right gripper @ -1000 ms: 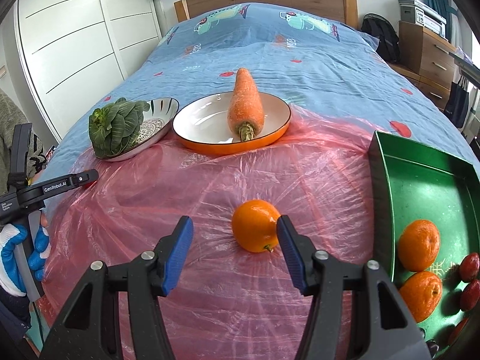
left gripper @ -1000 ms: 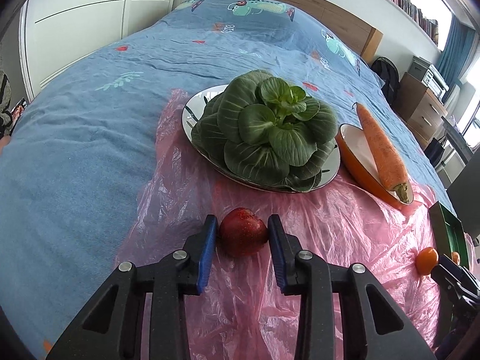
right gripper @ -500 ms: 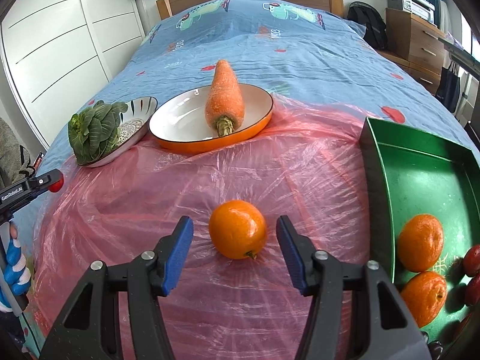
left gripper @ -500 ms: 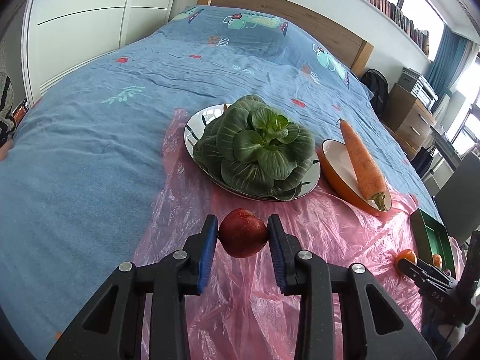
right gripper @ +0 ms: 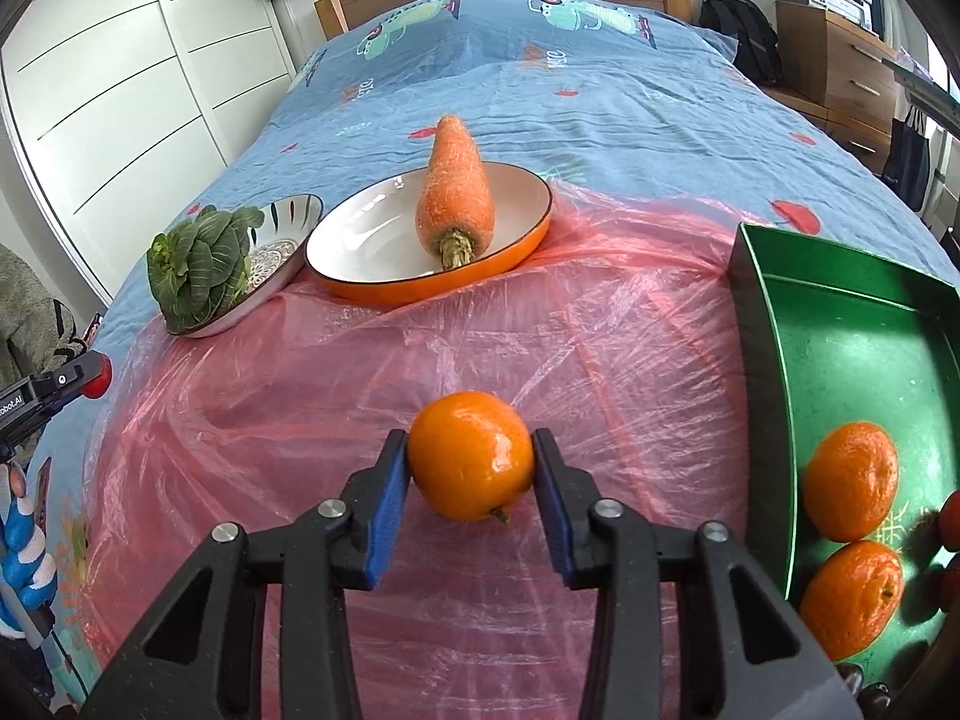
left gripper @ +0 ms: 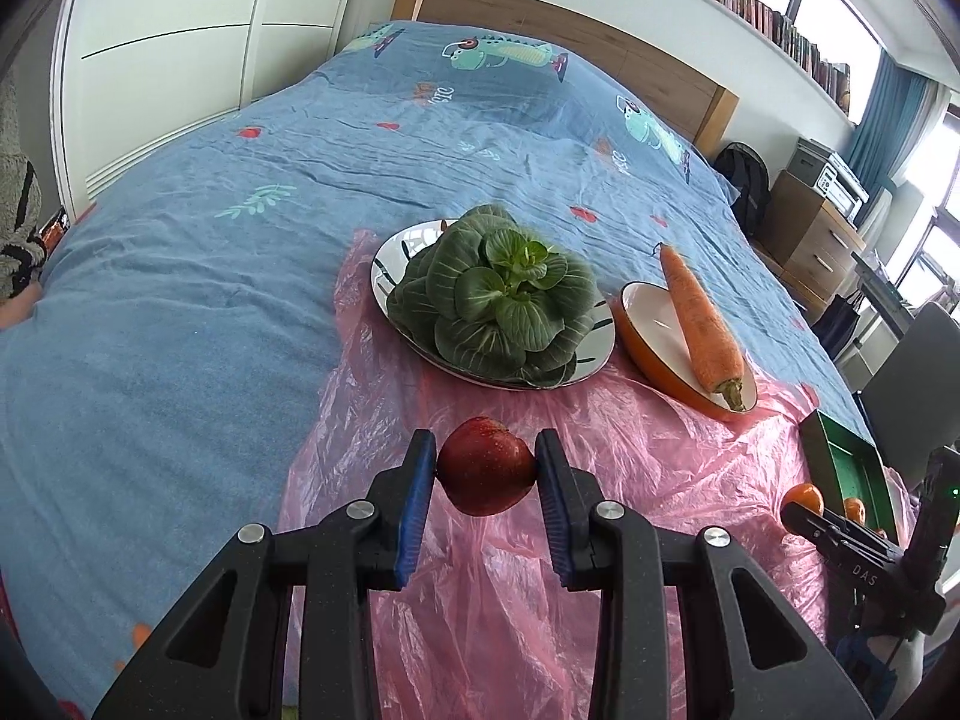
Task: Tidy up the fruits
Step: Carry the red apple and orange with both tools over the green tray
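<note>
A: Lifted clear of the pink plastic sheet [left gripper: 630,480] since the earlier frame: small red fruit [left gripper: 485,465], clamped between the blue pads of the left gripper [left gripper: 485,468], now at lower centre of the left wrist view with sheet visible beneath it.

B: And on the right?

A: Just closed in from wide open: right gripper [right gripper: 471,468], fingers [right gripper: 387,489] now pressed against both sides of the orange [right gripper: 471,463], lower centre of the right wrist view. Still low over the sheet, apparently resting on it; hard to tell for certain.

B: Destination?

A: Green tray [right gripper: 756,312] at the right edge of that view, already holding two oranges [right gripper: 852,483] and some red fruit half cut off by the frame. Left untouched at upper centre and upper left: carrot [right gripper: 457,198] in the orange-rimmed dish [right gripper: 522,246], leafy greens [right gripper: 201,267] in the patterned bowl [right gripper: 288,222].

B: Best way through this step?

A: Judged from here: steady squeeze, no harder, on round slippery skin. Straight lift first, high enough to clear the tray's near wall, then across to the right. Release over bare green floor, not on top of fruit already there. Slow going for the left one too, with the sheet crinkled and loose on the bed [left gripper: 180,300].
</note>
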`<state>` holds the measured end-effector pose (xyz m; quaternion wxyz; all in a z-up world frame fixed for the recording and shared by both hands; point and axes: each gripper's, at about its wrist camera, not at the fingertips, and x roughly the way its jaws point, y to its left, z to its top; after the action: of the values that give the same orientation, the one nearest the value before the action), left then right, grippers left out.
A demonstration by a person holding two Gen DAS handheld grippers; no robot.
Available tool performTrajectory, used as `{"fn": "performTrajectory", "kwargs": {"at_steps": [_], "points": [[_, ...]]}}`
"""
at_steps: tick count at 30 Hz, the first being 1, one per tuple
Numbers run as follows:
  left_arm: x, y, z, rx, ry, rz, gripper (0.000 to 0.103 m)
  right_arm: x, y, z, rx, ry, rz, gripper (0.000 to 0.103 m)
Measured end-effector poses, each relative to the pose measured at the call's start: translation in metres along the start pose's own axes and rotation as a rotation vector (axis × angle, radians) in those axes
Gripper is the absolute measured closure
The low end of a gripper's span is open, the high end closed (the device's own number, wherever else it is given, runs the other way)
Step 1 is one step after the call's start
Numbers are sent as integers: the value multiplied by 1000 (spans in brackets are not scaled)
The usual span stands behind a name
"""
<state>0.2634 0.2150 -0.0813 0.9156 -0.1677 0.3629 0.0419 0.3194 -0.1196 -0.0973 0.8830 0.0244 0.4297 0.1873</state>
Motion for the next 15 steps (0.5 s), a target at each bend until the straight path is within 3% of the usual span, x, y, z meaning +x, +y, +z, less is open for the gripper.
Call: {"fn": "performTrajectory", "kwargs": {"at_steps": [15], "points": [[-42, -35, -26, 25, 25, -41, 74, -56, 25, -28, -59, 14, 123, 32]]}}
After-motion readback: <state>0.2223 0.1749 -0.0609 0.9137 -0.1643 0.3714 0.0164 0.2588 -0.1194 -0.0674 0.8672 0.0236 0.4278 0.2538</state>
